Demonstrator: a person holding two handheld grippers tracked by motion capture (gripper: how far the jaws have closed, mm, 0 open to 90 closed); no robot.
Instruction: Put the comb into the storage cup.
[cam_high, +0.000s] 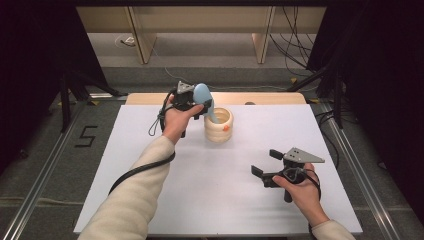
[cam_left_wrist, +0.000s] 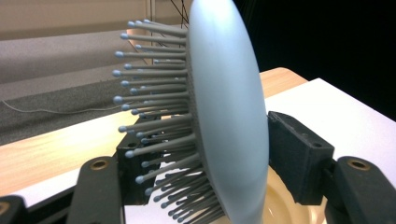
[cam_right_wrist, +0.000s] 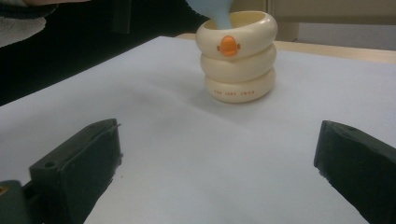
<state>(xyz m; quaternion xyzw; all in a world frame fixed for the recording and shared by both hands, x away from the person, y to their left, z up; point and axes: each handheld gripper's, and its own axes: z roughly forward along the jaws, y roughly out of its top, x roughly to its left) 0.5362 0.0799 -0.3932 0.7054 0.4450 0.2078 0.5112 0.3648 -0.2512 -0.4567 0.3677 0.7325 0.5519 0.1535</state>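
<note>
Hairbrush going handle-first into the holder

Near right, the right gripper (cam_high: 264, 169) hovers released; farther left, the left gripper (cam_high: 199, 107) clamps the light, rigid blue hairbrush (cam_left_wrist: 224, 116) by its head, handle seemingly inside the cream ringed holder (cam_right_wrist: 238, 58).

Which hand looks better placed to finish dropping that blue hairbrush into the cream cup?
Left. The left gripper already clamps the hairbrush, whose handle dips into the cream cup. The right gripper sits open and empty, well short of the cup.
</note>
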